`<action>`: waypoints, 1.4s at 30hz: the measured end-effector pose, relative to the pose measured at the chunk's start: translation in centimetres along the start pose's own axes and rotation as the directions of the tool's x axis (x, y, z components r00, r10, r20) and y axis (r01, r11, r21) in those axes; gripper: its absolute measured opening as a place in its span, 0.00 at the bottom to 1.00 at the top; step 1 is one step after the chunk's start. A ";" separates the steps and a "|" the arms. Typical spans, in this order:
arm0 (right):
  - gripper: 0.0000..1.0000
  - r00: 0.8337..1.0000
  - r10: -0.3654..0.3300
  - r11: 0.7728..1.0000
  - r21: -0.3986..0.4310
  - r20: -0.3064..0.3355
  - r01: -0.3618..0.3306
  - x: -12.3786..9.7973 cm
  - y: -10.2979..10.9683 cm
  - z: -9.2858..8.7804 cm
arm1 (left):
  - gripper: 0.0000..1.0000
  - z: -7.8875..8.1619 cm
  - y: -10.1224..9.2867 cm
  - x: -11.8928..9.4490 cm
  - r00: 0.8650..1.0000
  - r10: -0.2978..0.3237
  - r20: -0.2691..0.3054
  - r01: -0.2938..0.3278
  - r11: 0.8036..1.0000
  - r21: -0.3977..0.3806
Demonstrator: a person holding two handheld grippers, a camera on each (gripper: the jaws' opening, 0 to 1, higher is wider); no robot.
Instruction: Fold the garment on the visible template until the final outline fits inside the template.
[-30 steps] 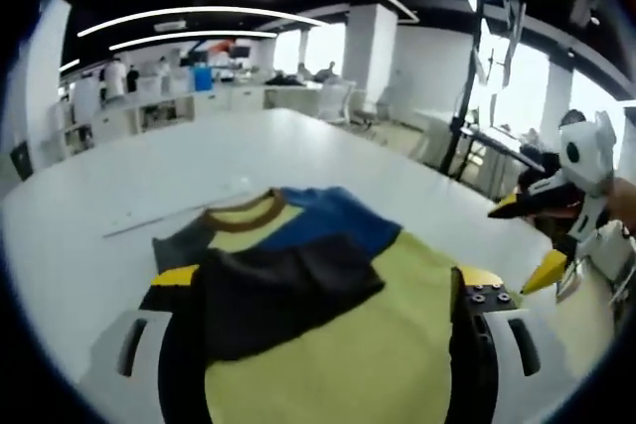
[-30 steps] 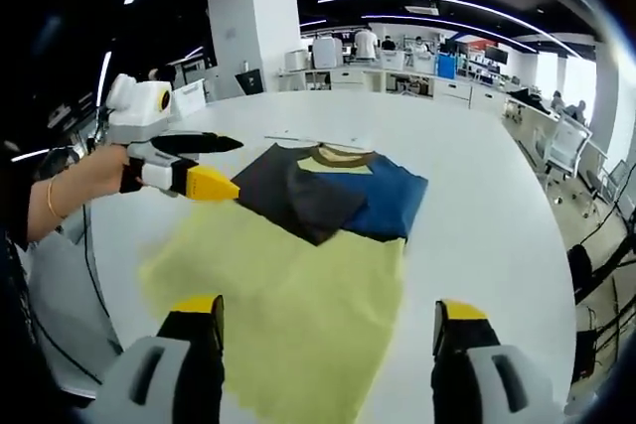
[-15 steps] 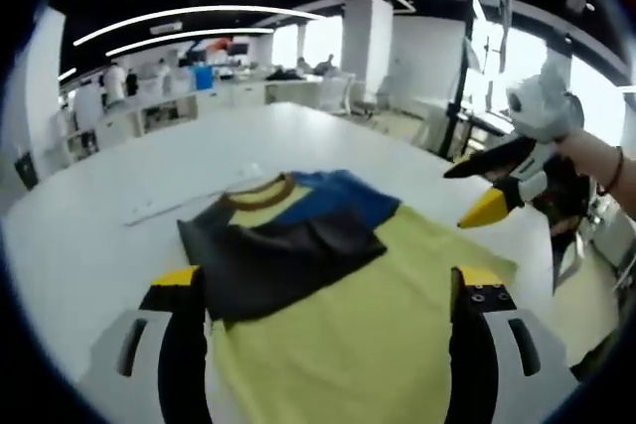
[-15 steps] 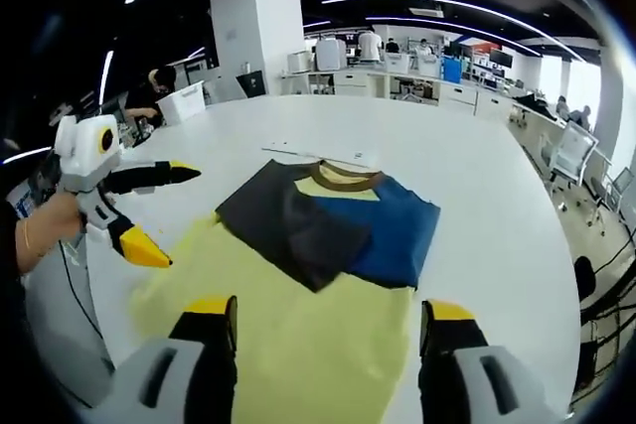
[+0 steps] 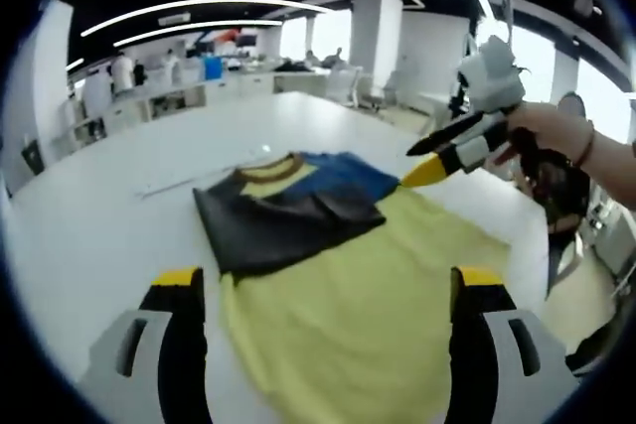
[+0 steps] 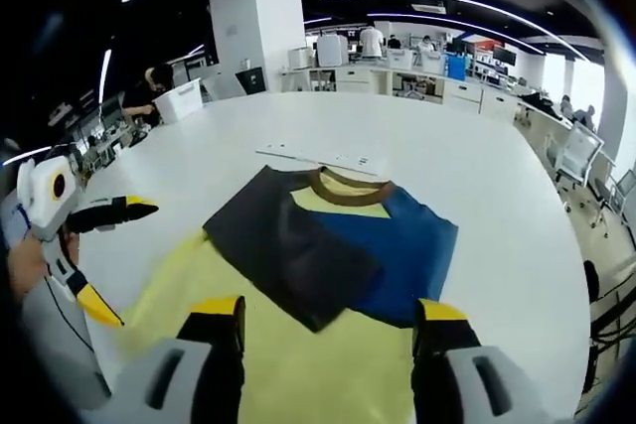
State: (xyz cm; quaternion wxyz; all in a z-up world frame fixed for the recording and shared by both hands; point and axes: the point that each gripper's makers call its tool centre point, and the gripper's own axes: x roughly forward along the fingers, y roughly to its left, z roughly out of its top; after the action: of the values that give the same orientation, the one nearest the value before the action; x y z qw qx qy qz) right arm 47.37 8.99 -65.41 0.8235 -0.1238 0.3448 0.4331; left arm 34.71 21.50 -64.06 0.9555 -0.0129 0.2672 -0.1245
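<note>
Garment (image 5: 338,275) flat on white worktop (image 5: 89,235), open office beyond.
We held left tool (image 5: 323,290) and right tool (image 6: 323,315) spread, gripping nothing, above its yellow hem.

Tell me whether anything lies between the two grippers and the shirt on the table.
Nothing visible does. The yellow, black and blue short-sleeved shirt lies flat on the white table, directly ahead of the open right gripper and the open left gripper. A thin white strip lies beyond the collar, out of the way.
</note>
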 end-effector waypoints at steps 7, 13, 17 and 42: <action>0.64 1.000 -0.004 1.000 0.009 0.001 0.004 2.5 0.2 0.6 | 1.00 -0.6 0.1 -1.0 1.000 0.017 -0.012 -0.017 1.000 0.026; 0.57 1.000 0.004 1.000 0.005 -0.003 -0.004 5.0 0.7 1.1 | 0.99 -1.4 -0.2 -1.5 1.000 0.012 -0.026 -0.012 1.000 0.017; 0.53 1.000 0.005 1.000 0.000 0.002 -0.005 6.2 0.9 1.6 | 0.99 -1.6 0.1 -2.0 1.000 0.022 -0.021 -0.022 1.000 0.008; 0.30 0.998 -0.045 0.999 0.016 -0.053 0.046 11.6 0.2 1.7 | 0.97 -3.7 0.0 -2.6 0.998 0.020 -0.054 -0.021 0.999 -0.025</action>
State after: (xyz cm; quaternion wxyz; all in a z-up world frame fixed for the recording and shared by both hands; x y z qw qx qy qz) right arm 52.44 17.25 -72.00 0.8248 -0.1360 0.3671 0.4079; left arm 30.68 22.34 -65.87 0.9490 -0.0188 0.2942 -0.1117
